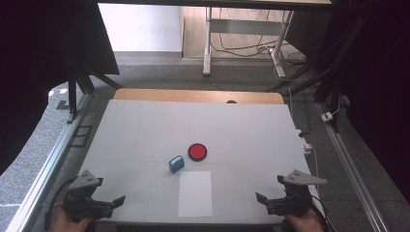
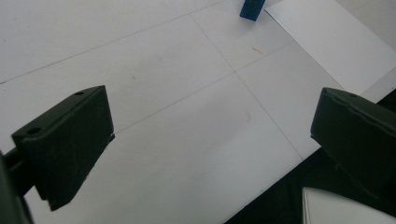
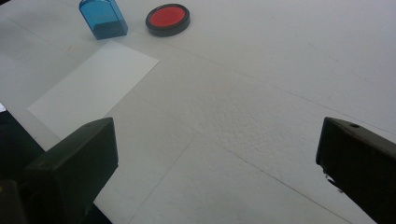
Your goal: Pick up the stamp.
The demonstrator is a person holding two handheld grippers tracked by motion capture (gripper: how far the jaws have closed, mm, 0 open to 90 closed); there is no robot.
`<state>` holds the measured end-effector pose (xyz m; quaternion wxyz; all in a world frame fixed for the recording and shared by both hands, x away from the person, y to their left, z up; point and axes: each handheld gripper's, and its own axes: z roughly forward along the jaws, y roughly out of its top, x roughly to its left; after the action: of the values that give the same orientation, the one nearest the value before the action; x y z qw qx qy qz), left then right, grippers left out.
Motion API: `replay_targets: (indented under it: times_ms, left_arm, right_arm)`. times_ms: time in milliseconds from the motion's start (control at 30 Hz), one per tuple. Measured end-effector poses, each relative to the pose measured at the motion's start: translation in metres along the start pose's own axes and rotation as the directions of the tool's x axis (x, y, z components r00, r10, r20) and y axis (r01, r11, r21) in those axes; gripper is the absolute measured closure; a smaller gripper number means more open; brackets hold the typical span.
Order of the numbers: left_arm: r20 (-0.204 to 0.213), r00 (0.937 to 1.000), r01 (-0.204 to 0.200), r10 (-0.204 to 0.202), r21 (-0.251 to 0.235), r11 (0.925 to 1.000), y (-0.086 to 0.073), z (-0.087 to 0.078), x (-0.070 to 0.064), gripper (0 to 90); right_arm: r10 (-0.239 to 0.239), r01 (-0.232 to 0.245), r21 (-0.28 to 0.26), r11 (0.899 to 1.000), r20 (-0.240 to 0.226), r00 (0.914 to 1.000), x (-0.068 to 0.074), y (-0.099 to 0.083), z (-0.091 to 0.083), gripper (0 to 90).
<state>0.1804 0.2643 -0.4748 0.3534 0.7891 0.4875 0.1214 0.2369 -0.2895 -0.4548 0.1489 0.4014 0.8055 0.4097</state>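
A small blue block (image 1: 176, 164) stands near the middle of the white table (image 1: 145, 130), with a round red pad in a black rim (image 1: 197, 152) just to its right. A white sheet of paper (image 1: 195, 194) lies in front of them. My left gripper (image 1: 116, 200) rests at the table's near left corner, jaws wide apart and nothing between them. At the near right corner my right gripper (image 1: 261, 198) is likewise open and holds nothing. The right gripper view has the blue block (image 3: 103, 19), the red pad (image 3: 167, 19) and the paper (image 3: 93, 88) ahead; the left gripper view catches the block (image 2: 252, 8) and paper (image 2: 331, 39).
A wooden strip (image 1: 198, 95) edges the table's far side. Metal rails (image 1: 53, 154) run along both sides. Beyond stand desk legs (image 1: 208, 43) with cables on the floor, and dark curtains (image 1: 382, 72) hang left and right.
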Motion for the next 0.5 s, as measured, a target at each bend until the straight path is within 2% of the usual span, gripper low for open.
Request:
replay_targets:
  times_ms: [200,267,367,500]
  left_arm:
    - [-0.008,1.0,-0.005,0.005,0.007,1.0,0.0002,0.0007,-0.0014,0.0]
    - [0.002,1.0,-0.007,0.007,0.01,0.9999,0.0006,0.0009,-0.0017,0.0]
    - [0.02,0.9998,-0.006,0.006,-0.004,1.0,0.0021,0.0004,-0.0023,0.0]
    - [0.019,0.9997,-0.013,0.014,-0.021,0.9997,0.0043,-0.0016,-0.0032,0.0]
  right_arm:
    - [-0.024,0.024,0.017,1.0,0.007,0.9997,0.0027,0.0006,0.0013,0.0]
    - [-0.031,0.031,0.018,0.999,0.007,0.9995,0.0034,0.0006,0.0019,0.0]
    - [-0.04,0.04,0.028,0.999,0.008,0.9992,0.0042,0.0009,0.0024,0.0]
    - [-0.044,0.044,0.027,0.999,0.005,0.999,0.0047,0.0009,0.0027,0.0]
